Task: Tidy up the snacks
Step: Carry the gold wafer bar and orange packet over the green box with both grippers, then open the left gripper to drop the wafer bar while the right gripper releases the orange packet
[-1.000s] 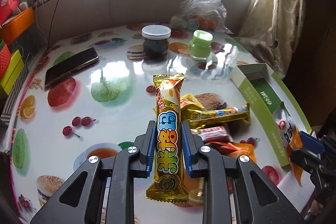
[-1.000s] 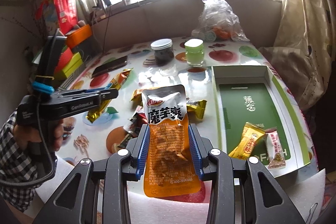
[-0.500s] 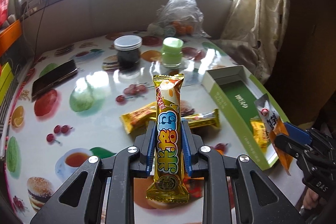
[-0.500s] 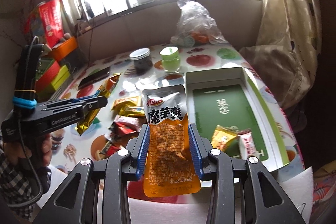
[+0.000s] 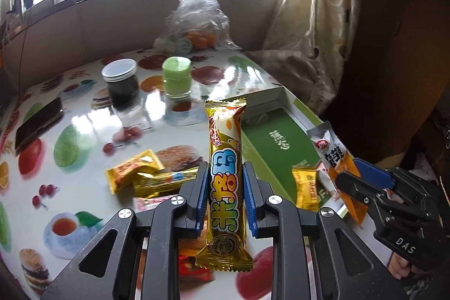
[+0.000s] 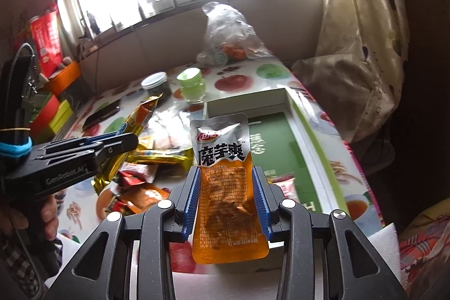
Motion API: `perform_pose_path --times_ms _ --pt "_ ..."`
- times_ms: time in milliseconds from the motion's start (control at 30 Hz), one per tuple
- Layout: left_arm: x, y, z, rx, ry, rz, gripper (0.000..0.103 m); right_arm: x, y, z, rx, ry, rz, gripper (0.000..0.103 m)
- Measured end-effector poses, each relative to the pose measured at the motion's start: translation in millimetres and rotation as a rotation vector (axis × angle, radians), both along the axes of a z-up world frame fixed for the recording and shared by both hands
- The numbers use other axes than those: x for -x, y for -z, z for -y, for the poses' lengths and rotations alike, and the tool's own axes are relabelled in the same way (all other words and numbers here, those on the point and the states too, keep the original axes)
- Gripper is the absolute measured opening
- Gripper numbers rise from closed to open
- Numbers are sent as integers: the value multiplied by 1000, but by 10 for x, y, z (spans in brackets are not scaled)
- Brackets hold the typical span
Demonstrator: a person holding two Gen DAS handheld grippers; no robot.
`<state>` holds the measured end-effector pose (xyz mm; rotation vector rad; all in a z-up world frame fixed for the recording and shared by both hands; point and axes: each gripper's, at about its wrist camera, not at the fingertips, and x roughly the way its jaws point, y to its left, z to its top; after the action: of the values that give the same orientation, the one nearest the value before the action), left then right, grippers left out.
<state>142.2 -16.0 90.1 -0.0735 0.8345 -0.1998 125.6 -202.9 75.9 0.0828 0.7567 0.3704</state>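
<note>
Gold-wrapped snack bar (image 5: 226, 182) was pinched upright between the jaws of the left gripper (image 5: 226, 197), above loose snacks (image 5: 146, 177) on the fruit-print table (image 5: 84, 120). An orange pouch (image 6: 227, 193) was clamped between the jaws of the right gripper (image 6: 229, 201), held near the green box (image 6: 284, 148), where two packets (image 5: 306, 189) were seen. Jars (image 5: 177, 78) and a plastic bag (image 5: 197, 21) were set further back.
</note>
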Motion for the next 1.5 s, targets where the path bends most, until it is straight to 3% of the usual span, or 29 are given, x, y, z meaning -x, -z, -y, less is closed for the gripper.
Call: perform_pose_path --times_ms 533,700,1067,1500 --pt "-232 159 426 23 54 -62 24 -272 202 323 52 98 -61 35" --pt "-285 237 572 -10 67 -70 24 -369 308 349 69 105 -91 35" --pt "-431 418 736 11 96 -132 24 -517 466 341 93 98 -131 36" --pt "-467 527 860 -6 113 -160 24 -567 506 329 124 99 -120 40"
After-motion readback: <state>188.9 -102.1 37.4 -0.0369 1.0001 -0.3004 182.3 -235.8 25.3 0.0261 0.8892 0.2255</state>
